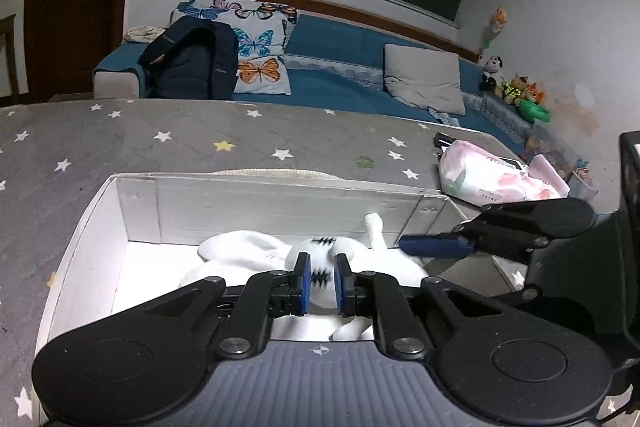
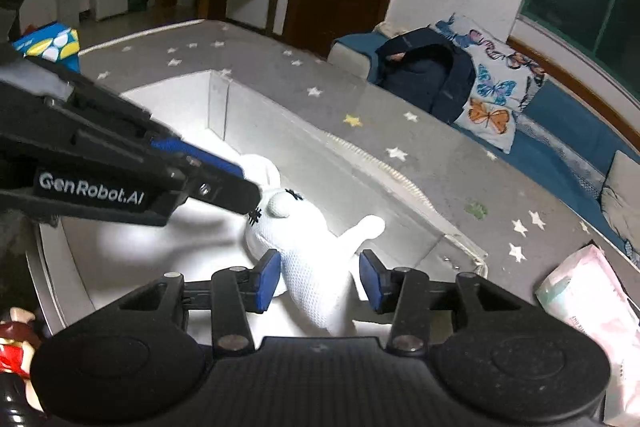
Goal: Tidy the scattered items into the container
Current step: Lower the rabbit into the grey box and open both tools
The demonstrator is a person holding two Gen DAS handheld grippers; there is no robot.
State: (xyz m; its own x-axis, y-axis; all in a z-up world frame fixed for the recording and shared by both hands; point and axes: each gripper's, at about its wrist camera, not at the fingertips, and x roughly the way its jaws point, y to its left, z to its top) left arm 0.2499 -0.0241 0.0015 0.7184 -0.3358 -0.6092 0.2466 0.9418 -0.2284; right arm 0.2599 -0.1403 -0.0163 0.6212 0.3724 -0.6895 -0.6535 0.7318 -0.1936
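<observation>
A white knitted bunny (image 1: 320, 255) (image 2: 304, 247) with black stitched eyes lies inside a white open box (image 1: 280, 203) (image 2: 224, 95) on a grey star-print bed. My left gripper (image 1: 322, 285) has its jaws close around the bunny's head, shut on it. It also shows in the right wrist view (image 2: 240, 183), its tip at the bunny's head. My right gripper (image 2: 319, 281) is open, its blue pads on either side of the bunny's body without pressing it. Its fingers (image 1: 436, 245) reach into the box from the right in the left wrist view.
A pink-and-white plastic pack (image 1: 500, 179) (image 2: 592, 303) lies on the bed right of the box. A small red-and-brown figure (image 2: 16, 343) sits left of the box. A blue patterned packet (image 2: 48, 43) lies at the far left. A blue sofa with cushions (image 1: 360, 75) stands behind.
</observation>
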